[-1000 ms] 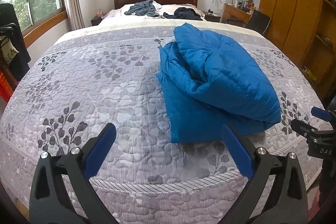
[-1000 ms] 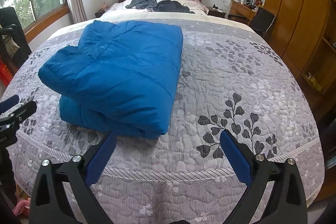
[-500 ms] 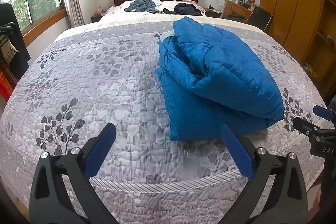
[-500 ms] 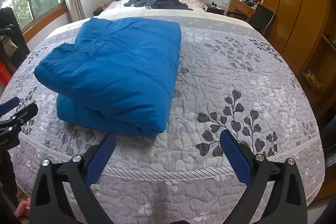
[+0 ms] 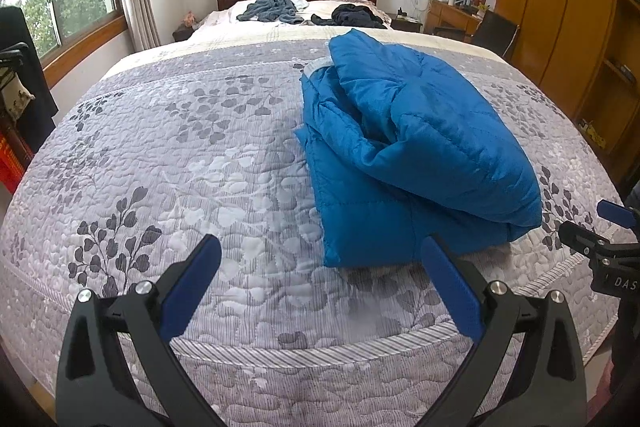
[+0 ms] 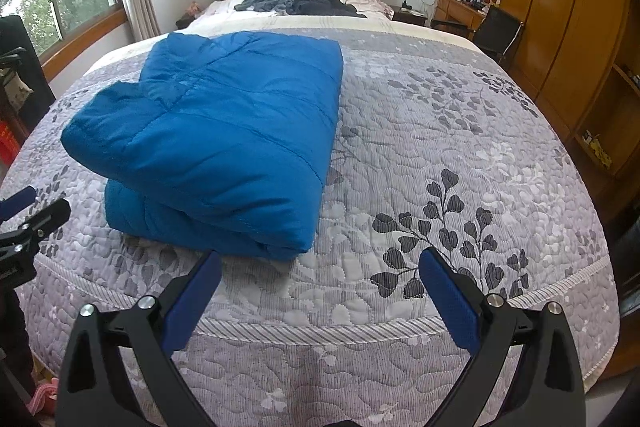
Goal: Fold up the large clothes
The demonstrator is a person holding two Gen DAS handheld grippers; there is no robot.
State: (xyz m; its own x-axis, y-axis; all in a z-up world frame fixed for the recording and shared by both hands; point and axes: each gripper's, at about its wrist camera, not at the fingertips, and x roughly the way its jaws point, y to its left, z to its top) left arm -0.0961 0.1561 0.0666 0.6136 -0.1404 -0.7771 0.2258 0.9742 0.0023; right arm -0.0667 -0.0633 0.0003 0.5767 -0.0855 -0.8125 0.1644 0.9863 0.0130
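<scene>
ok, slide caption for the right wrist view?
Open right tongs hover near the folded blue jacket on the quilted bed.

White letters "DAS", cut off at the frame edge, on the right gripper (image 5: 614,227) body.

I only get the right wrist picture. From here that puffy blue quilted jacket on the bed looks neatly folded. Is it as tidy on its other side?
Observer: Not quite. In the left wrist view, the puffy blue quilted jacket shows loose, bunched layers along its left edge.
Visitor: Anything peeking out?
Observer: Yes, a pale strip of fabric shows at its far left corner.
Visitor: Is the other tool holding anything?
Observer: No. The left gripper has its fingers wide apart and empty above the grey floral quilt.
</scene>
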